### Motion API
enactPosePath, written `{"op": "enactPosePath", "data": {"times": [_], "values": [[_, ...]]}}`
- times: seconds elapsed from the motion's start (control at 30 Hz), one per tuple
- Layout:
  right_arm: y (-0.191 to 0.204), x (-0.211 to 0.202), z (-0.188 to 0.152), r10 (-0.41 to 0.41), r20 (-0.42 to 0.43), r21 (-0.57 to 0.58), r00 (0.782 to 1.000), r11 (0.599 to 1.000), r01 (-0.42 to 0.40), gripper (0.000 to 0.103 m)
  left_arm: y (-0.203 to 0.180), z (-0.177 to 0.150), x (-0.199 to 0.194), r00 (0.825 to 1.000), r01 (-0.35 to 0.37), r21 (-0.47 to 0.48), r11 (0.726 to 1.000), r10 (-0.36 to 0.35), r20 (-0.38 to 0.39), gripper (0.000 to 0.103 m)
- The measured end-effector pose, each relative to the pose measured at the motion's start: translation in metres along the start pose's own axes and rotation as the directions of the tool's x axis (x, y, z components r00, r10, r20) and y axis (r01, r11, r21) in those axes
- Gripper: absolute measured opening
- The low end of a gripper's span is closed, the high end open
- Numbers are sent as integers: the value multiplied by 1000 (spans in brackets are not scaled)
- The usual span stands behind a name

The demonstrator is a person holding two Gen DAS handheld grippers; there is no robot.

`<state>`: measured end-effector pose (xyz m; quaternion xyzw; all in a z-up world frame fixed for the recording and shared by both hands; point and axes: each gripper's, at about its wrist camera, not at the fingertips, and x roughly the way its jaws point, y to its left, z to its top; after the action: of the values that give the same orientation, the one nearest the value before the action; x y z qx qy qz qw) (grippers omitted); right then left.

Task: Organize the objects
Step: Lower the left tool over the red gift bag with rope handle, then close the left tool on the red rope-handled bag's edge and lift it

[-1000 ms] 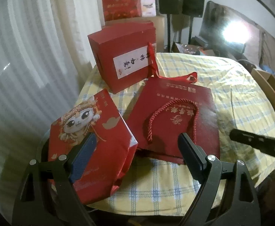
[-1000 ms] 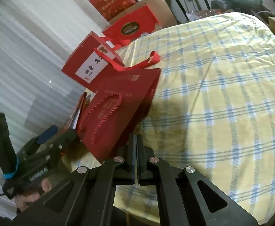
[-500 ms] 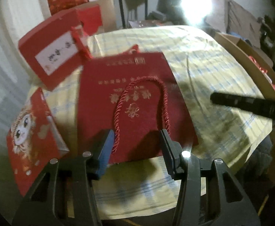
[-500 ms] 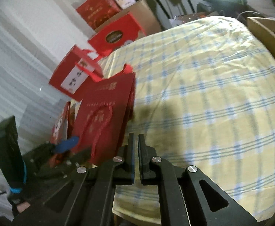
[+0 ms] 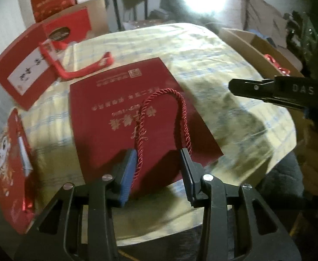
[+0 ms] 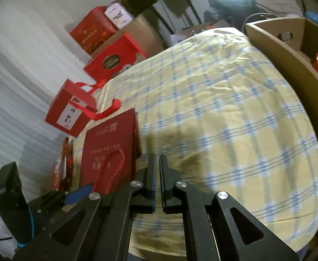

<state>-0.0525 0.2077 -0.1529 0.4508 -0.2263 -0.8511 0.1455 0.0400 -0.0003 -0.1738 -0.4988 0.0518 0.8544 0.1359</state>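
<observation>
Dark red bag point(image 5: 137, 117) lies on yellow, blue-checked tablecloth point(image 5: 213, 65).

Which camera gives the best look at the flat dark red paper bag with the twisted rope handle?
The left wrist view: the flat dark red paper bag faces it squarely, gold print visible. The right wrist view shows it narrow, at a slant.

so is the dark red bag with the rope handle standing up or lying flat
Lying flat. The dark red gift bag rests face up on the checked tablecloth, its rope handle draped over its printed front.

Matt paper bag point(image 5: 137, 117), twisted cord handle point(image 5: 180, 117)
</observation>
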Motion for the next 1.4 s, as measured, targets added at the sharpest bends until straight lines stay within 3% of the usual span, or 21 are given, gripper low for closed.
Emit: {"op": "enactPosePath", "data": {"times": [0.13,0.27,0.37,0.43,0.53,0.67,0.8,1.1,1.4], "values": [[-15,-14,-3,-16,11,17,1000,1000,15,4,-4,2,-5,999,51,-26,998,-51,8,36],[-32,-29,-6,-29,22,53,999,998,27,5,21,3,-21,993,118,-159,980,-112,47,37],[-41,-37,-9,-23,29,80,999,997,20,9,50,0,-35,991,114,-269,956,-90,98,40],[-42,-35,-10,-12,19,84,1000,996,10,10,69,-5,-43,990,90,-342,935,-47,131,50],[-31,-25,-15,43,-13,69,999,997,-42,13,87,-9,-49,989,75,-403,912,-16,148,57],[-9,-11,-25,110,-61,25,992,994,-109,17,88,-10,-38,994,62,-392,918,-20,112,57],[8,3,-32,173,-104,-2,979,985,-174,22,78,-14,-31,990,125,-390,912,-91,104,57],[3,10,-43,279,-157,90,947,959,-268,29,58,-19,-21,982,186,-393,901,-174,67,62],[-7,-39,-80,200,-176,70,964,979,-191,31,8,-39,-39,978,208,-315,926,-206,41,65]]}}
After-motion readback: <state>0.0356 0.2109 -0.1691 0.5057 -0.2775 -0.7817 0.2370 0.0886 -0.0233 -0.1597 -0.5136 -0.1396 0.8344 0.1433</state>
